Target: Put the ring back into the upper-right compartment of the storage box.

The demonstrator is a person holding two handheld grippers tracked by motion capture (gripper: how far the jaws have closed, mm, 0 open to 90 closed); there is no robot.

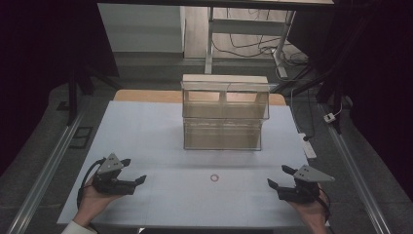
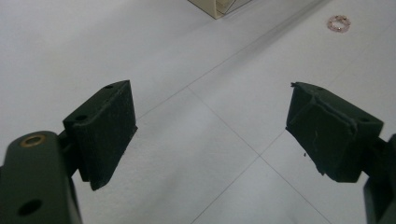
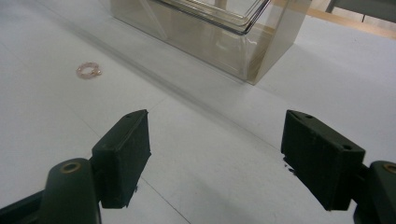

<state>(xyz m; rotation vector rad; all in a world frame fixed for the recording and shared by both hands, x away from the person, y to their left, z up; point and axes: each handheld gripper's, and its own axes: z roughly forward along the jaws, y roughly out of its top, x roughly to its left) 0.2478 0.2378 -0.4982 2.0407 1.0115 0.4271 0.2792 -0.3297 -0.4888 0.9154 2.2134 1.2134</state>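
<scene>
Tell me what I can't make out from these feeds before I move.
- Small pink bead ring: too small in the high view to tell clasp or gaps; blurred in the left gripper view.
- Clear acrylic tiered box: contents unclear through glare; cut off by the top edge in both gripper views.
- Left gripper, right gripper: open, holding nothing.

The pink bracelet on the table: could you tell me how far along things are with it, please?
Nothing looks done yet. The pink bracelet lies untouched on the white table, in front of the clear organizer. Left gripper and right gripper rest open, holding nothing. Any picking and placing remains.
</scene>
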